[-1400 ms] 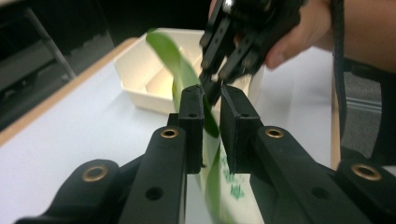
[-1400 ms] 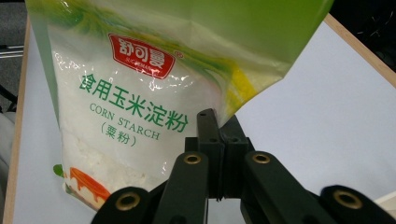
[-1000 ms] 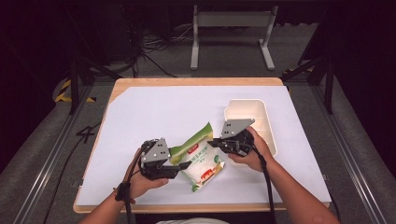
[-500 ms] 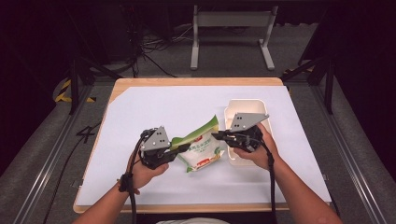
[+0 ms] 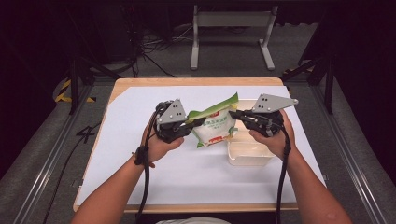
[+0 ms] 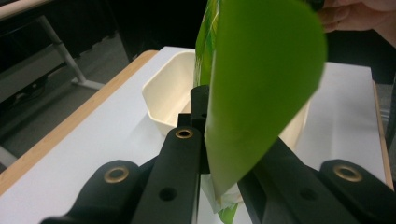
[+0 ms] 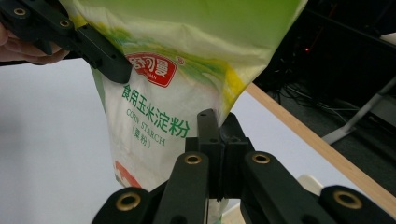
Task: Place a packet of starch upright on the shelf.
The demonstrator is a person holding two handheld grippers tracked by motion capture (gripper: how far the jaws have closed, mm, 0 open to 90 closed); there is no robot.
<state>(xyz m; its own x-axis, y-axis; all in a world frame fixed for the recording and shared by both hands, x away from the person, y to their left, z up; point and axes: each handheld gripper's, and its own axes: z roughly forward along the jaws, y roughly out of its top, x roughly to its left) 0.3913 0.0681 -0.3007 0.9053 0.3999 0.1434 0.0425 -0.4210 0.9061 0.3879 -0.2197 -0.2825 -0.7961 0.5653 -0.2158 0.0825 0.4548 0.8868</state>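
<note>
Above the worktop (image 5: pixel 140 186), roughly mid-table, a corn starch bag (image 5: pixel 215 127) hangs between two hand-held grippers, clear of the white sheet. Bag is white w/ green top band, red logo, green print "CORN STARCH" readable in right gripper view (image 7: pixel 154 126).

L gripper (image 5: pixel 195 124): jaws clamped on bag's left edge, near the green top corner. Left gripper view shows green film (image 6: pixel 261 84) pinched between the two black jaws, the flap curling up and over them. Jaws have just been closing, bag edge betw. them. Person's left hand (image 5: pixel 156 144) wraps the gripper body from below; grey three-cornered plate on top; cable trails down along forearm.

R gripper (image 5: pixel 235 115): jaws clamped on bag's right edge, upper part. In right gripper view the jaws meet tight on the side seam at (image 7: pixel 215 140); the other gripper's black jaw shows far side, on the bag's upper left. Right hand (image 5: pixel 273 137) holds gripper from behind, grey plate above.

Cream plastic bin (image 5: pixel 250 156): sits on worktop, right of centre, under/behind R gripper. Bag's lower end hangs just left of bin's near-left corner in high view; touching or not – can't tell. Left gripper view puts bin (image 6: pixel 170 98) directly beyond the bag.

Bag tilted, green top toward far side and up.
</note>
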